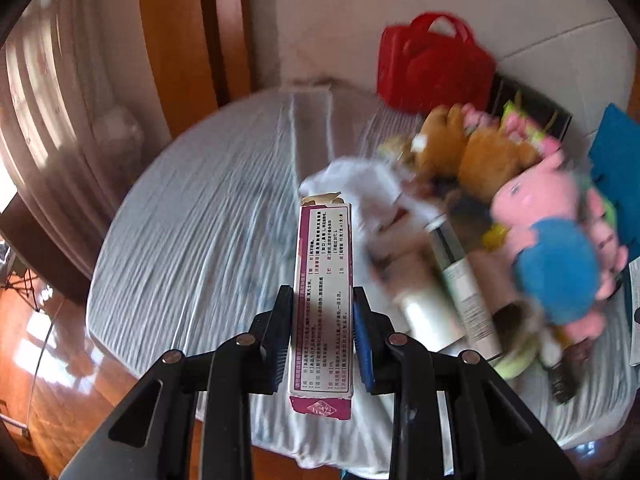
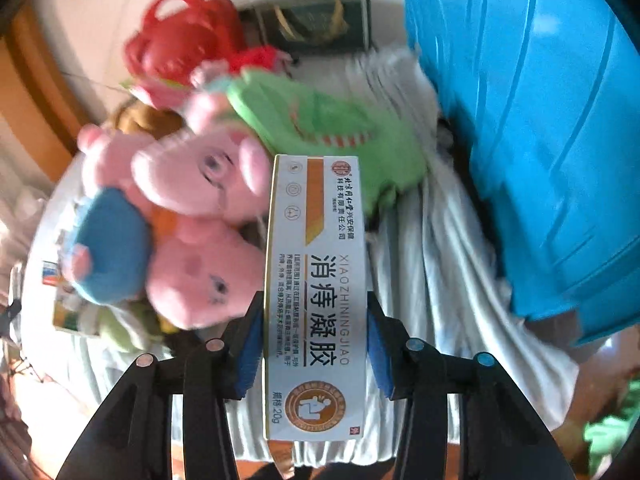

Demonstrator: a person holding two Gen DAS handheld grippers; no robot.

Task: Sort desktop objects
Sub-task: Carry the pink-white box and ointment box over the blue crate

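Note:
In the left wrist view my left gripper [image 1: 322, 312] is shut on a narrow purple-and-white medicine box [image 1: 324, 304], held lengthwise above the cloth-covered round table [image 1: 200, 240]. In the right wrist view my right gripper [image 2: 316, 332] is shut on a white-and-orange ointment box [image 2: 316, 288], its blue pads against both long sides. Below and left of that box lies a heap of plush toys: pink pigs [image 2: 200, 184], one in a blue outfit [image 2: 112, 248], and a green crocodile [image 2: 320, 128]. The same pig in blue [image 1: 556, 248] and brown plush toys [image 1: 472, 148] lie right of the left gripper.
A red bag [image 1: 432, 60] and a dark box [image 1: 532, 108] stand at the back by the tiled wall. A blue plastic bin [image 2: 540, 140] fills the right of the right wrist view. White bottles [image 1: 460, 280] and a white cloth [image 1: 360, 184] lie beside the toys. Wooden floor surrounds the table.

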